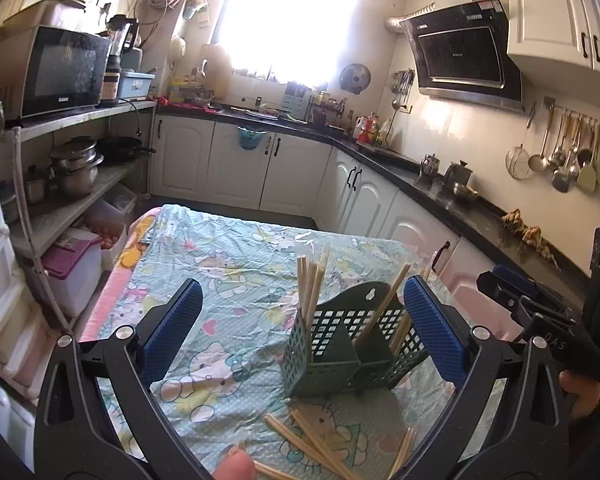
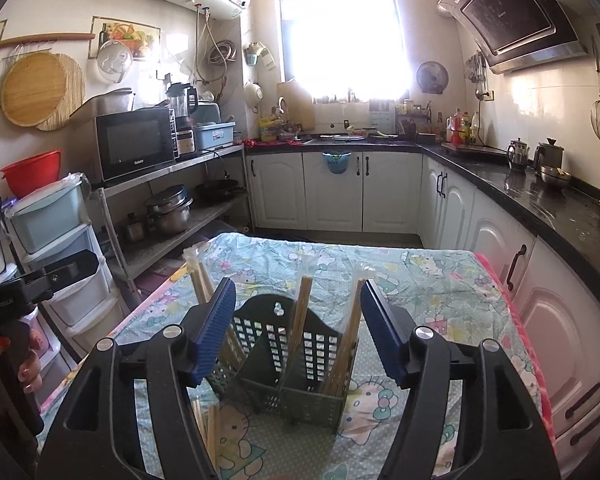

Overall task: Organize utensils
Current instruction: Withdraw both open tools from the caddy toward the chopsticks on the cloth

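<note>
A dark green perforated utensil holder (image 1: 340,344) (image 2: 288,364) stands on the table's cartoon-print cloth (image 1: 228,264). Wooden chopsticks (image 1: 310,292) (image 2: 300,308) lean upright in its compartments. More loose chopsticks (image 1: 316,444) (image 2: 208,428) lie on the cloth in front of it. My left gripper (image 1: 304,332) is wide open, its blue pads (image 1: 176,328) far apart, and nothing is held. My right gripper (image 2: 300,332) is open too. Its pads (image 2: 384,332) flank the holder from the near side without pressing on it.
A metal shelf rack (image 2: 172,216) with a microwave (image 2: 134,142) and pots stands left of the table, with plastic drawers (image 2: 60,248) nearer. White cabinets under a black counter (image 2: 540,200) run along the right. A fingertip (image 1: 234,466) shows at the bottom edge.
</note>
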